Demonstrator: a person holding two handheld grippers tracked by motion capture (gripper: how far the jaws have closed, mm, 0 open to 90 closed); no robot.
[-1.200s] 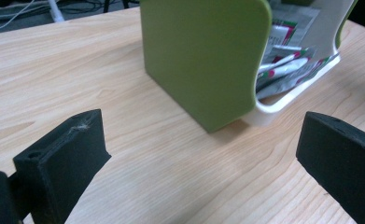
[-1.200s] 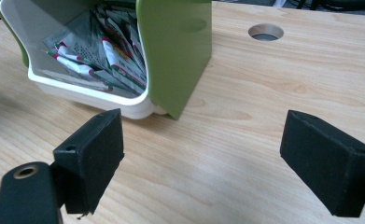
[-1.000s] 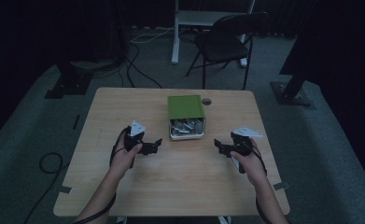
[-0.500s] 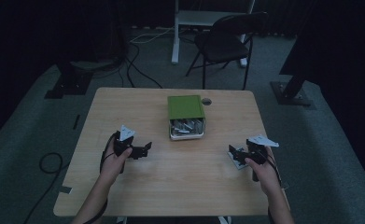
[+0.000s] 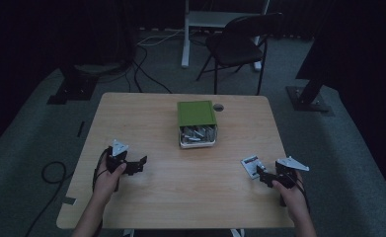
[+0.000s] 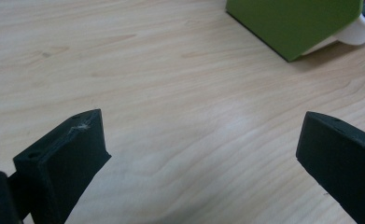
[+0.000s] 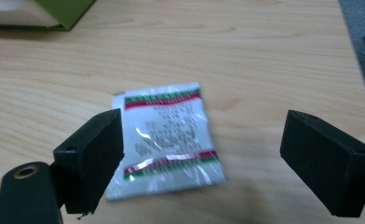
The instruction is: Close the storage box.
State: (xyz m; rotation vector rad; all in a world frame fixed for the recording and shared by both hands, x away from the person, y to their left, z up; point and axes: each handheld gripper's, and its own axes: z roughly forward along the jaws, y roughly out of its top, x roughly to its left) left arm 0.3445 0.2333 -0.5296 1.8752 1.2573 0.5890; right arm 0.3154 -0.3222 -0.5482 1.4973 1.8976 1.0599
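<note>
Right gripper (image 5: 260,176) sits at the near right of the counter (image 5: 146,123), jaws spread wide, nothing held. The sachet (image 7: 168,140) lies flat on the counter just ahead of it, white with red and green bands, one edge partly behind the left jaw in the right gripper view. In the high view the sachet (image 5: 250,166) lies just beside the jaw tips, well apart from the box.

Left gripper (image 5: 140,163) is at the near left, jaws also wide open and empty, bare wood between them in the left gripper view.

The box (image 5: 196,124) stands mid-counter toward the far side: green lid (image 5: 195,113) over its far part, white tray with more sachets showing at the near end.

Step, my read: one sachet is out on the counter, right gripper lined up on it, either just after release or just before a pick. Can't tell which from this.

A pick looks fiddly: the sachet is thin and flat, so the jaws need to come low, straddle it and close on an edge without sliding it.

Hard to make out: the sachet print is blurred and unreadable. Box contents are too dim to count. Box is cut off at the frame edge in both gripper views.
</note>
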